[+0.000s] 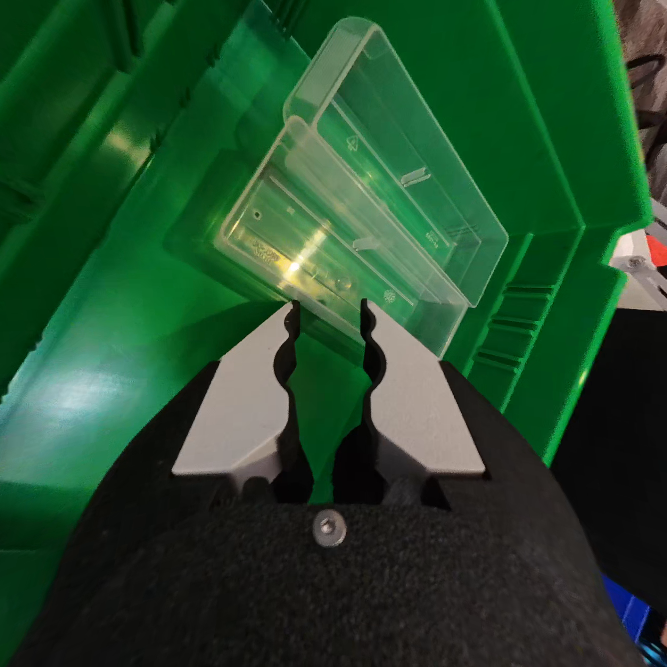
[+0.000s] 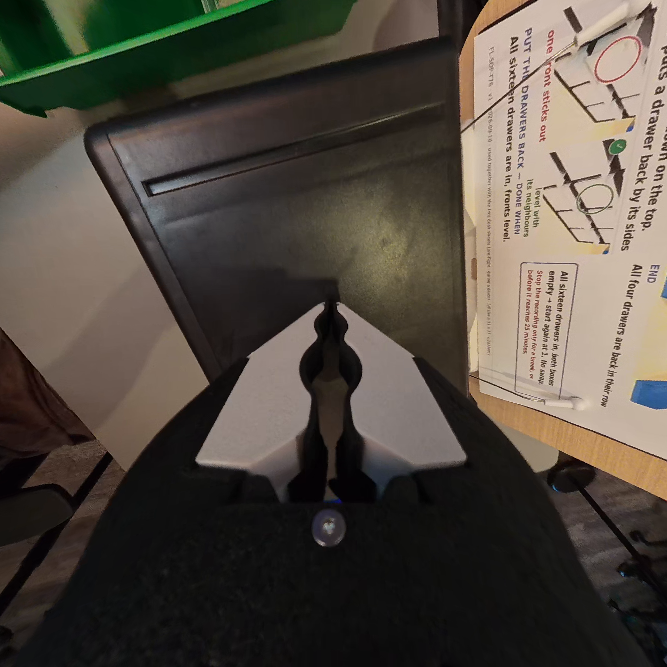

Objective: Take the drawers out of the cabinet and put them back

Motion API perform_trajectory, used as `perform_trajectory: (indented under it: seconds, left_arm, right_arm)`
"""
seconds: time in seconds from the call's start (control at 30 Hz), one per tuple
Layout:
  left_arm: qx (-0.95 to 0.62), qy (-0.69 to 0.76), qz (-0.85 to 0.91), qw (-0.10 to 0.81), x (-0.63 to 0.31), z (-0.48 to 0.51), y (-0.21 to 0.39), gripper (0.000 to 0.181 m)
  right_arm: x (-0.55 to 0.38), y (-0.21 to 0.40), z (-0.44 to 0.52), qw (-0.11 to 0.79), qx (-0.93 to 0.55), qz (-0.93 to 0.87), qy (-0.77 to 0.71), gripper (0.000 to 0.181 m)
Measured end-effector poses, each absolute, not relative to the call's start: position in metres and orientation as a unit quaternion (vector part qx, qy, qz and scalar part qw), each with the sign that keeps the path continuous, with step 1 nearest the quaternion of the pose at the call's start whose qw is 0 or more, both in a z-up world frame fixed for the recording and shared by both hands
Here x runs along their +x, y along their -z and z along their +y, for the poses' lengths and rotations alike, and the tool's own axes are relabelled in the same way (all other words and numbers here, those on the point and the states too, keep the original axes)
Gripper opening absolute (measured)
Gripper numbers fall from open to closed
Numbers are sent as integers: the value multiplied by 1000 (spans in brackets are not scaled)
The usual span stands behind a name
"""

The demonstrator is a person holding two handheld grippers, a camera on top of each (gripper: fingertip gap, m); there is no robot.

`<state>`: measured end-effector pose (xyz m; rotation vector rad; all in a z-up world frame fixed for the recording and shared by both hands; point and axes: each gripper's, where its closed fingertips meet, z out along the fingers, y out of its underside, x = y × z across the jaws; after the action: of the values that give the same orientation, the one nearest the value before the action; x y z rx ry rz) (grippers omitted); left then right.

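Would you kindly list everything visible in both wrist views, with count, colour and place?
clear drawers: two, transparent, lying in the green bin, one overlapping the other
green bin: one, fills left wrist view
black panel: one, ahead of the right gripper
printed sheet: one, white, on the wooden surface
wooden surface: one, tan, right edge
left gripper: open, tips at the nearer drawer
right gripper: shut, empty

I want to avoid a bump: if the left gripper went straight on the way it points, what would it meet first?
Most likely the clear plastic drawer lying in the green bin. The left gripper has its jaws open, tips right at the drawer's near edge; whether they already touch is unclear.
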<state>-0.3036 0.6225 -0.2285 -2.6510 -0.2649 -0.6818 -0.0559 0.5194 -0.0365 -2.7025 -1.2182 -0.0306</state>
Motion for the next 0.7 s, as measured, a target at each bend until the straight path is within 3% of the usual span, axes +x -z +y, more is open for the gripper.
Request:
perform_trajectory:
  seconds: [0.2, 0.4, 0.6, 0.7]
  left_arm:
    - [-953, 230, -61, 186, -308, 623, 235, 19]
    - [-946, 223, -18, 236, -328, 608, 216, 8]
    - [-915, 210, 102, 330, -337, 590, 123, 4]
    - [-888, 249, 218, 319, -302, 540, 75, 3]
  right_arm:
    - [-56, 36, 519, 98, -908, -407, 5, 0]
    - [-56, 36, 519, 97, -908, -407, 7, 0]
    - [-56, 36, 519, 100, -909, -405, 11, 0]
    - [-56, 36, 519, 96, -909, -405, 15, 0]
